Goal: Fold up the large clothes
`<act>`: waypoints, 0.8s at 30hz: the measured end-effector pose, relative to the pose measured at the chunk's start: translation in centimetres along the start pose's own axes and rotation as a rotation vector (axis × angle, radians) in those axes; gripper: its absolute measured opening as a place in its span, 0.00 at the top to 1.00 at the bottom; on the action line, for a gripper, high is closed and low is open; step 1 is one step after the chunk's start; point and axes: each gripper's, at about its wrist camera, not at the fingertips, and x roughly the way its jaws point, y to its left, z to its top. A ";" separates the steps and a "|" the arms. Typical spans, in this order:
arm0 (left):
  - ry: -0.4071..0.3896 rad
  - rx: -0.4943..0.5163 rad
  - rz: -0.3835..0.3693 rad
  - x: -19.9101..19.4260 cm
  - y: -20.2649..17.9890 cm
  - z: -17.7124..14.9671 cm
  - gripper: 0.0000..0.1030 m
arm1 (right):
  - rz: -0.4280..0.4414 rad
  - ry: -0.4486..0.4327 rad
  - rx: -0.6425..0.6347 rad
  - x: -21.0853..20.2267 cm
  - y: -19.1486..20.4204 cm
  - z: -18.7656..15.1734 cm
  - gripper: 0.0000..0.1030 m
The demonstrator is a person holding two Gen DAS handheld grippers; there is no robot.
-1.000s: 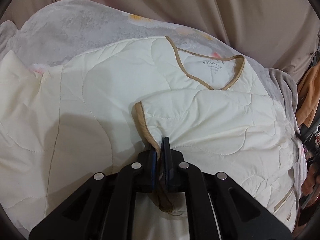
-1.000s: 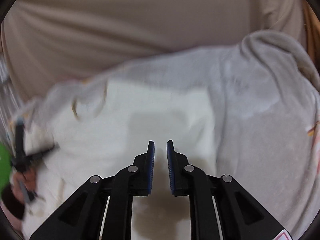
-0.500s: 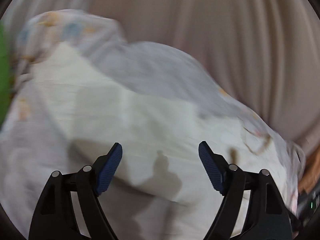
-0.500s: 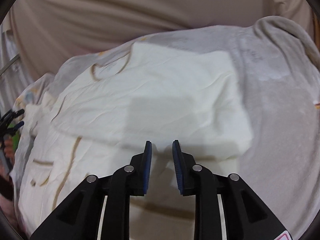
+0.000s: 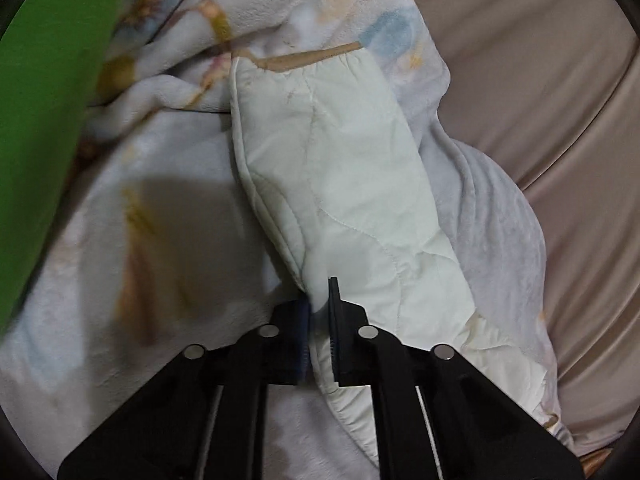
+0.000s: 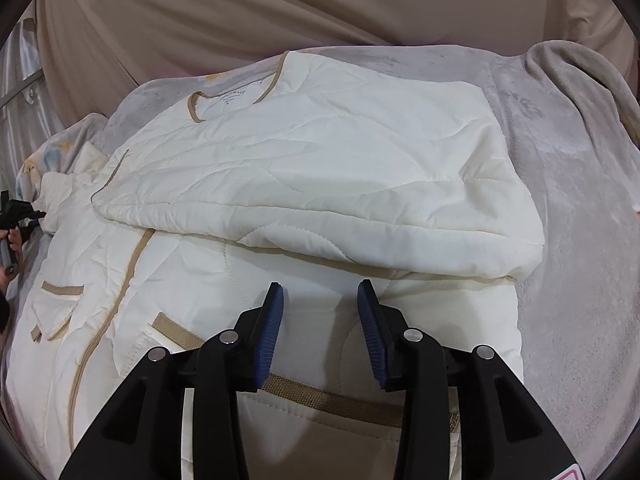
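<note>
A cream quilted jacket (image 6: 304, 184) with tan trim lies spread on a grey fleece blanket (image 6: 568, 216). One sleeve is folded across its chest. My right gripper (image 6: 320, 300) is open and empty, hovering over the jacket's lower front near a tan-edged pocket (image 6: 336, 404). In the left wrist view my left gripper (image 5: 320, 300) is shut on the other sleeve (image 5: 340, 184), which stretches away with its tan cuff (image 5: 316, 58) at the far end. The left gripper also shows small at the left edge of the right wrist view (image 6: 16, 216).
The blanket has a floral print (image 5: 168, 92) on the left side. A beige curtain (image 6: 320, 4) hangs behind the bed. A bright green object (image 5: 40, 92) fills the left edge of the left wrist view.
My left gripper let go of the folded sleeve, swung left while open, and has closed on the other sleeve. My right gripper has opened wider over the jacket's lower front.
</note>
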 end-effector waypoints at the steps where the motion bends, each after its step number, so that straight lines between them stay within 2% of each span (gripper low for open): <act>1: -0.020 0.011 -0.006 -0.4 -0.4 0.1 0.95 | -0.006 -0.001 -0.004 0.0 0.1 0.0 0.63; 4: -0.104 0.096 -0.039 -3.3 -3.9 0.0 0.96 | -0.019 -0.003 -0.015 0.0 0.4 -0.1 0.63; 8: -0.206 0.277 -0.142 -9.0 -12.0 -2.1 0.97 | -0.011 -0.005 -0.009 0.0 0.3 -0.1 0.62; 11: -0.264 0.517 -0.261 -13.7 -21.3 -7.2 0.97 | -0.007 -0.009 -0.008 0.0 0.3 -0.1 0.61; 13: -0.266 0.652 -0.339 -15.5 -26.4 -11.1 0.97 | -0.005 -0.014 -0.010 -0.1 0.2 -0.1 0.60; 16: -0.223 0.866 -0.446 -16.0 -34.4 -19.1 0.97 | 0.000 -0.027 -0.007 -0.3 0.2 -0.1 0.58; 19: -0.130 1.059 -0.503 -14.2 -39.9 -28.2 0.96 | -0.007 -0.048 0.004 -0.8 0.1 -0.2 0.53; 22: -0.013 1.202 -0.496 -10.6 -42.6 -36.9 0.96 | 0.007 -0.070 0.026 -1.2 -0.3 -0.2 0.51; 24: 0.084 1.252 -0.448 -7.4 -42.9 -41.4 0.96 | 0.018 -0.073 0.040 -1.2 -0.6 -0.2 0.50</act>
